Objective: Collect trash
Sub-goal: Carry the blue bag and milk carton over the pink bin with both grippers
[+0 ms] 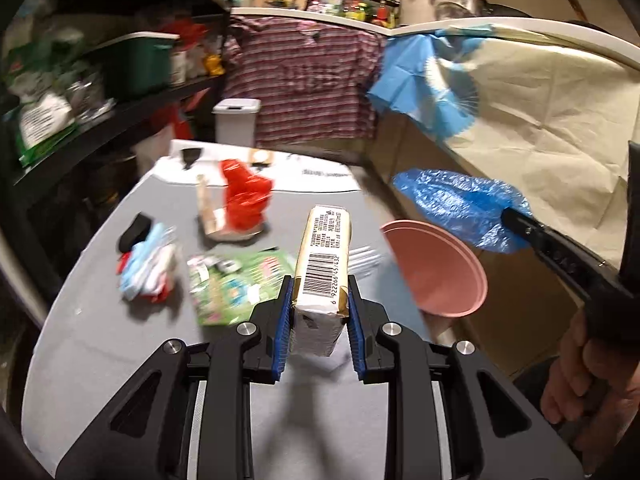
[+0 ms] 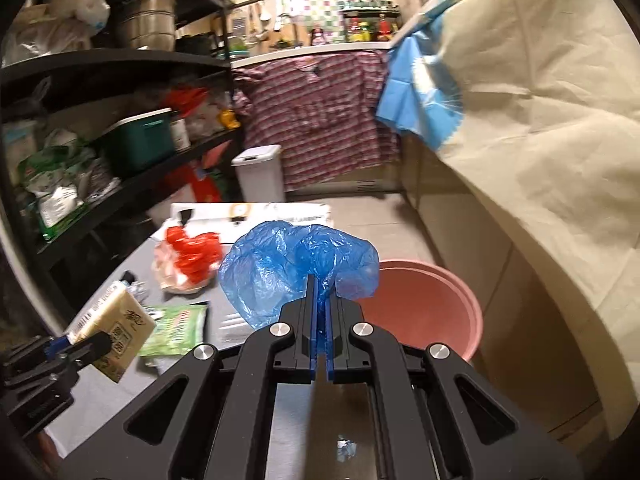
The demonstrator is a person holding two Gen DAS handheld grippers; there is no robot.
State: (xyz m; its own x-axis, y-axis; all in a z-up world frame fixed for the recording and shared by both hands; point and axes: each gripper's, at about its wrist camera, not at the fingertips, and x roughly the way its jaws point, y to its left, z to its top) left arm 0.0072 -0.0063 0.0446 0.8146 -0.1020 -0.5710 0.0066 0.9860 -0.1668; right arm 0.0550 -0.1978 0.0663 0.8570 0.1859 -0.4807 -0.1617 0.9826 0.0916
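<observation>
1. Left gripper (image 1: pixel 319 280): pitched downward, jaws partly apart, blue pads (image 1: pixel 282 320) pressed against both sides of a drink carton (image 1: pixel 322 264).
2. Right gripper (image 2: pixel 320 284): pitched downward, jaws nearly together, pinching a blue plastic bag (image 2: pixel 296 264).
3. Right hand (image 1: pixel 580 376): bare fingers wrapped around the right gripper's handle, at the right edge of the left wrist view.

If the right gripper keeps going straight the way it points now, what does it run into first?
Probably the pink basin: the right gripper, shut on the blue plastic bag, points just past its left rim; depth is unclear.
</observation>
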